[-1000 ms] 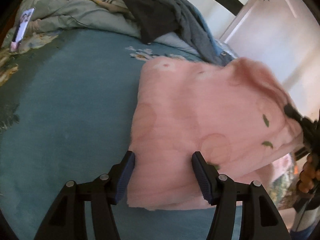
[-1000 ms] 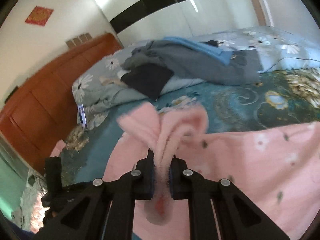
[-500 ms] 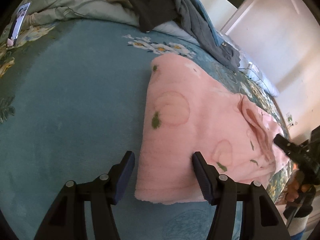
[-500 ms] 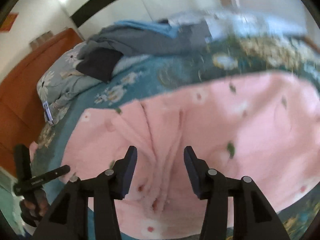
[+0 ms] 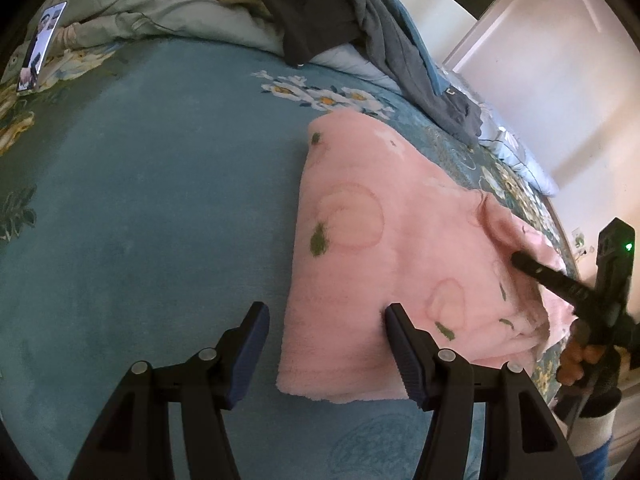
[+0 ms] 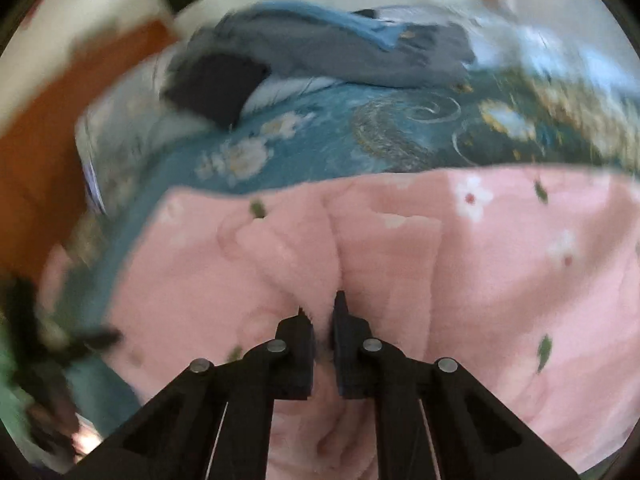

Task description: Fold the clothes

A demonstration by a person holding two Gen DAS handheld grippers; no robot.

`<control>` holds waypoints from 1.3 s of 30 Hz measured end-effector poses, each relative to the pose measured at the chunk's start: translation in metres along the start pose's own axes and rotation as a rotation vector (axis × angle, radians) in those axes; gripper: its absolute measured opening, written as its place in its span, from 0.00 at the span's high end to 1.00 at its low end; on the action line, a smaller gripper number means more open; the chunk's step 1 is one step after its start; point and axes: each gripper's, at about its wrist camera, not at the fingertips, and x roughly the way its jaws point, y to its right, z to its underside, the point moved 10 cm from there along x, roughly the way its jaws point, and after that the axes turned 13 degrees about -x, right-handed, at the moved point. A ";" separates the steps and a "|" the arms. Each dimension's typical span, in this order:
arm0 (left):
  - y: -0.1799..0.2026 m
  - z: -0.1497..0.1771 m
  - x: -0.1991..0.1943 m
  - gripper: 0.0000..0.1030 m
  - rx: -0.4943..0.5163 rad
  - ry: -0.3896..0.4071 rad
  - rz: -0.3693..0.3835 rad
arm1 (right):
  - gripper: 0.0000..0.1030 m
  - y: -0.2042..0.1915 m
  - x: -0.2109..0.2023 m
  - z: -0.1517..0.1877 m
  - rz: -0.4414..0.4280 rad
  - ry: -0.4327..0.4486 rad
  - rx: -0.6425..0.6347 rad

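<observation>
A fluffy pink garment (image 5: 384,248) with green leaf and flower prints lies folded on the teal floral bedspread (image 5: 140,200). My left gripper (image 5: 326,346) is open, its fingers straddling the garment's near left corner just above the bed. In the right wrist view, which is blurred, my right gripper (image 6: 323,314) is shut on a raised fold of the pink garment (image 6: 500,264). The right gripper also shows in the left wrist view (image 5: 520,260), at the garment's right edge.
A pile of grey, black and blue clothes (image 5: 352,20) lies on the pillows at the head of the bed; it also shows in the right wrist view (image 6: 320,56). A phone (image 5: 40,52) lies at the far left. A wooden headboard (image 6: 40,140) stands on the left.
The right gripper let the lifted pink flap drop flat, opened, then shut again on a fold of the garment. The left gripper stayed open at the near corner.
</observation>
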 end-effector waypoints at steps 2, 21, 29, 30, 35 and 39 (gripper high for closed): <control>0.001 0.000 0.000 0.38 0.005 0.001 -0.001 | 0.93 0.016 -0.010 -0.001 -0.071 0.053 0.132; 0.019 -0.006 -0.013 0.37 0.060 0.075 -0.072 | 0.53 0.115 -0.133 0.055 0.062 0.307 0.397; 0.127 0.013 0.011 0.37 0.247 0.044 0.049 | 0.53 0.232 -0.188 0.150 0.153 0.458 0.829; 0.144 0.023 0.020 0.37 0.278 0.020 0.072 | 0.53 0.236 -0.181 0.152 0.113 0.466 0.856; 0.186 0.066 0.062 0.37 0.397 -0.069 0.060 | 0.53 0.240 -0.158 0.128 0.039 0.496 0.851; 0.189 0.075 0.085 0.37 0.435 -0.073 -0.002 | 0.53 0.250 -0.151 0.115 0.020 0.509 0.885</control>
